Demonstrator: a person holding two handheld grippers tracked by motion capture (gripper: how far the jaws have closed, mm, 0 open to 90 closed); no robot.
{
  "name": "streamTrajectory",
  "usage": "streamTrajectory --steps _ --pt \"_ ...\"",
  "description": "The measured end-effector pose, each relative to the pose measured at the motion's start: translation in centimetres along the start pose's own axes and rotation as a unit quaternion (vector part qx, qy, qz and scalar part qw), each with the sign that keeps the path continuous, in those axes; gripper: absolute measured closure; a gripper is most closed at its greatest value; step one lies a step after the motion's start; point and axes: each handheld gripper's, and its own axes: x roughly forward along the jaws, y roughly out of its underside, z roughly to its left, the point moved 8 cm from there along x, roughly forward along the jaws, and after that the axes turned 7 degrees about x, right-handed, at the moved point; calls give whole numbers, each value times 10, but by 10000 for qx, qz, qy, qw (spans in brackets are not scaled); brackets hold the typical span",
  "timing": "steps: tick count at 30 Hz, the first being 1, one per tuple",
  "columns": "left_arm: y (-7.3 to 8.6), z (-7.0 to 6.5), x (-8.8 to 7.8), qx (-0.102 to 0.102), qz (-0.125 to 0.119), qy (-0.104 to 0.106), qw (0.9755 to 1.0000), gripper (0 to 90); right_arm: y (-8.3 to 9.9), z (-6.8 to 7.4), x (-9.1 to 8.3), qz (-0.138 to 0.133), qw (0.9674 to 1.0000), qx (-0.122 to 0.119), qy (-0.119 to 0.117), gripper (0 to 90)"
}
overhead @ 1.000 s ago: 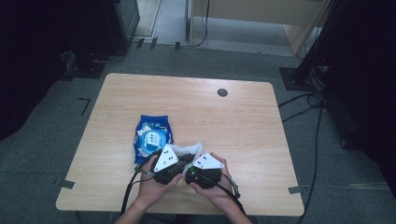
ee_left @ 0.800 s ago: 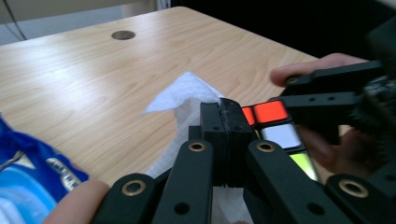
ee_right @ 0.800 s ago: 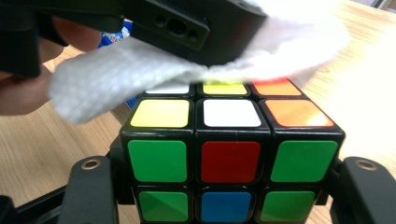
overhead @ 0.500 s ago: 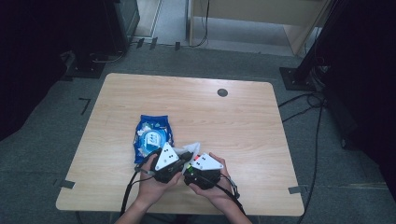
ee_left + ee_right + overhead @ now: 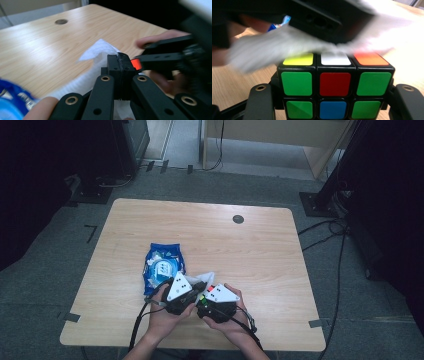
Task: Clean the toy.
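The right gripper [image 5: 332, 100] clamps a puzzle cube [image 5: 333, 83]. The left gripper [image 5: 121, 66] (jaws fully closed) pinches a white wipe [image 5: 98, 51] against the cube's top.

far half of table [image 5: 210, 227]: bare wood across the upper part of the high view; free passage.
round cable port [image 5: 238, 219]: flush in the top, upper right of centre; no obstruction.
right side of table: open, lower right of frame.
blue wipes pack [image 5: 162, 267]: lies left of centre, blocks a low pass there.
near edge, bottom centre: crowded; left gripper [image 5: 192, 287] and right gripper [image 5: 212, 301] close together, white wipe [image 5: 206, 279] and cube [image 5: 335, 85] between.
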Motion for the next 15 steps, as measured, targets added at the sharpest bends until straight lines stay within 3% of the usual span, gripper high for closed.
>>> streamTrajectory --steps 4,6,8,9,10,12,15 --pt "6 9 -1 -205 81 -111 9997 900 0 2 0 -14 10000 -16 -36 346" --pt "0 1 -3 -233 -57 95 9997 900 -1 3 0 -31 10000 -13 -60 346" --pt "-8 -13 -5 14 -196 314 9993 900 -1 3 1 -36 10000 -26 -66 346" --pt "-11 -19 -4 199 -186 272 9993 900 -1 3 1 -46 10000 -29 -57 346" --pt "-12 -20 -4 233 -174 277 9992 900 -1 2 1 -31 10000 0 -46 346" --pt "-10 -16 -3 112 -150 300 9994 900 -1 1 0 -44 10000 -10 -19 346" --pt "-1 -1 -1 -74 -3 79 9999 900 -1 1 -1 -48 10000 -15 -4 346"
